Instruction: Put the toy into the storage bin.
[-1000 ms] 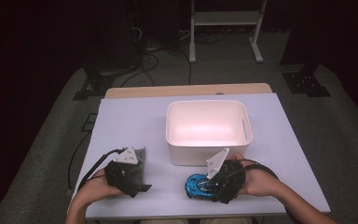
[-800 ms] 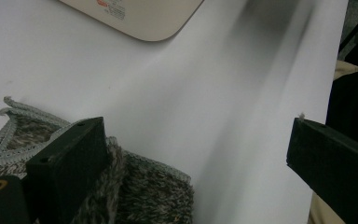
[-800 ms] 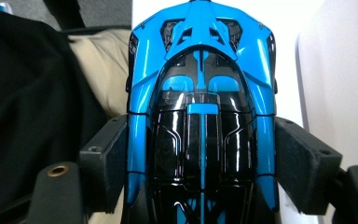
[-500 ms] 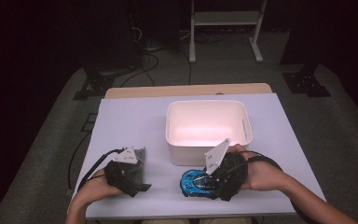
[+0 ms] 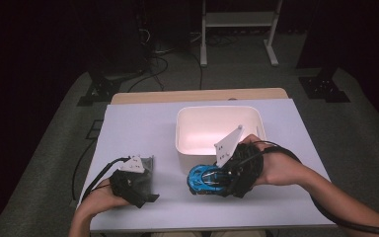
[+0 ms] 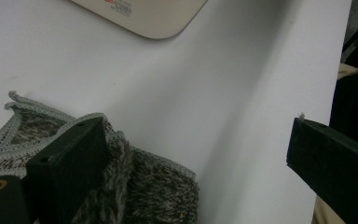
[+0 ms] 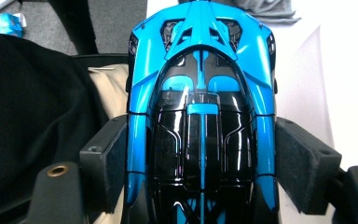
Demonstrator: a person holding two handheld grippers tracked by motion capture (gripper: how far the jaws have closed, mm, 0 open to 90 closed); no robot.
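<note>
A blue and black toy car (image 5: 203, 179) hangs just above the table in front of the white bin (image 5: 219, 109). My right gripper (image 5: 218, 178) is shut on it; in the right gripper view both pads press the sides of the car (image 7: 200, 107), whose nose points away from the camera. My left gripper (image 5: 143, 183) rests near the table's front left with its jaws wide apart. In the left gripper view (image 6: 198, 156) one jaw lies on a grey fuzzy knitted cloth (image 6: 154, 191), and nothing sits between the two jaws.
The pale table top (image 5: 138, 128) has bare room left of and behind the bin. A corner of the bin (image 6: 154, 18) shows in the left gripper view. Beyond the table are dark floor, cables and a metal stand (image 5: 237, 19).
My right gripper has lifted the blue car off the table and carried it a little toward the bin. The left gripper and the grey cloth have stayed put.
</note>
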